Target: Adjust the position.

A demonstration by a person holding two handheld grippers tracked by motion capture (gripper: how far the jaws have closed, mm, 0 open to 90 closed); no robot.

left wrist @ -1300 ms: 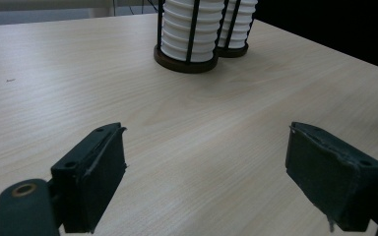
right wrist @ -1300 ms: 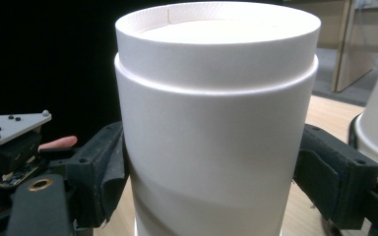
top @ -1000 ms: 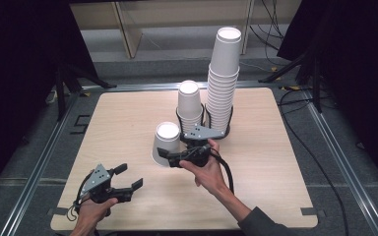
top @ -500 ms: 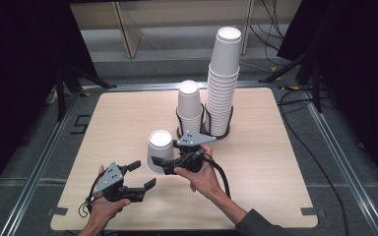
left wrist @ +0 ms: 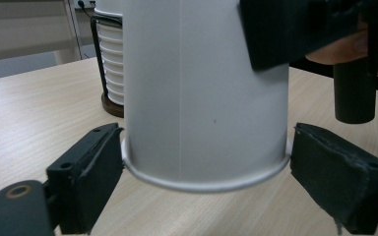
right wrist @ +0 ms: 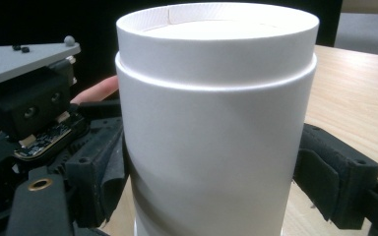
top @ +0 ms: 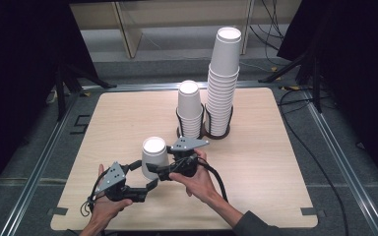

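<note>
A white paper cup point(top: 154, 155) hangs upside down, base up, just above the table, with my right gripper point(top: 153, 166) shut on its side. The right gripper view has the cup point(right wrist: 211, 128) between both pads. My left gripper point(top: 142, 177) is open at the front left. Its two jaws stand either side of the cup's rim point(left wrist: 204, 182), close to it or just touching. One black jaw of the right gripper point(left wrist: 285, 29) presses the cup's wall point(left wrist: 202, 88) higher up. The left gripper's grey plate point(right wrist: 24, 54) shows beside the cup.
Two wire holders stand at the back centre of the wooden table point(top: 275, 162). One holds a short stack of white cups point(top: 189, 110), the other a tall stack point(top: 223, 83). The short stack point(left wrist: 109, 54) also shows behind the held cup. Metal rails edge the table.
My right gripper has carried the cup from near the holders toward the front left. The left gripper has moved right and its open jaws now flank the cup's rim.
</note>
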